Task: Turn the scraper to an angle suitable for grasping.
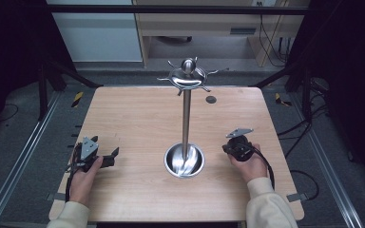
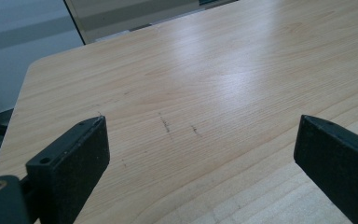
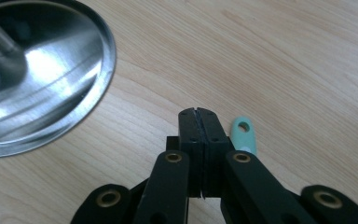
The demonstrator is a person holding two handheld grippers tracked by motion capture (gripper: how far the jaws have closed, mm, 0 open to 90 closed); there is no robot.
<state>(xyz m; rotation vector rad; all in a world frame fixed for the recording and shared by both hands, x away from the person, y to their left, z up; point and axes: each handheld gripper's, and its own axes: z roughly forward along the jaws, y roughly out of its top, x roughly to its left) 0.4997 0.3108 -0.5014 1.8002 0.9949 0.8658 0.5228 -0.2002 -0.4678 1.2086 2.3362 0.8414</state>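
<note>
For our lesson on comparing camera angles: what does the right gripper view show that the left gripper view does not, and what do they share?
The right gripper view alone shows the steel stand's round base, a small mint-green tag lying beside its jaws, and the right gripper with jaws pressed together. The left gripper view alone shows the left gripper with jaws wide apart, the table's rounded corner and faint scratch marks. Both share the light wooden table.
</note>
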